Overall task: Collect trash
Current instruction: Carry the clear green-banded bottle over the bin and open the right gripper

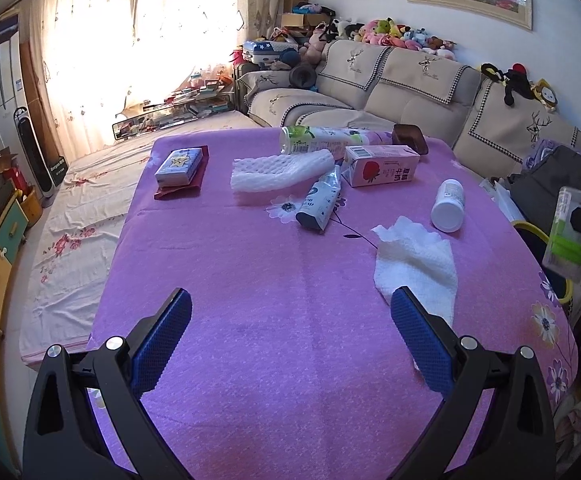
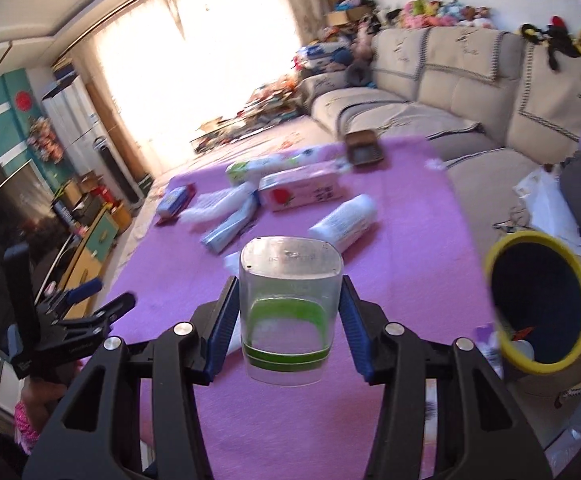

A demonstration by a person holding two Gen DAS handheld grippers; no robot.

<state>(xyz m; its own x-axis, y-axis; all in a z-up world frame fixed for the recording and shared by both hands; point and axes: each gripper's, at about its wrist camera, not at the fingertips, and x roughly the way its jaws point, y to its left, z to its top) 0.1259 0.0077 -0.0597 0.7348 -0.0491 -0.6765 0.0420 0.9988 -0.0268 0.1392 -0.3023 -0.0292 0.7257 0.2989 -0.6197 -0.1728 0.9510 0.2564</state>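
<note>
My right gripper [image 2: 289,312] is shut on a clear plastic container with a green band [image 2: 288,316], held above the purple table's right part; the container also shows in the left wrist view [image 1: 568,236]. A yellow-rimmed bin [image 2: 540,304] stands just right of the table. My left gripper [image 1: 290,320] is open and empty above the near table. A crumpled white tissue [image 1: 414,268] lies by its right finger. Farther off lie a white pill bottle [image 1: 448,205], a squashed bottle [image 1: 320,200], a pink milk carton [image 1: 378,165], white foam wrap [image 1: 280,170] and a long green-labelled bottle [image 1: 326,139].
A small blue box on a red booklet [image 1: 180,168] lies at the far left of the purple tablecloth [image 1: 250,280]. A brown tray [image 1: 410,138] sits at the far edge. A beige sofa [image 1: 410,96] runs behind and right. A grey bag [image 1: 554,184] is beside the bin.
</note>
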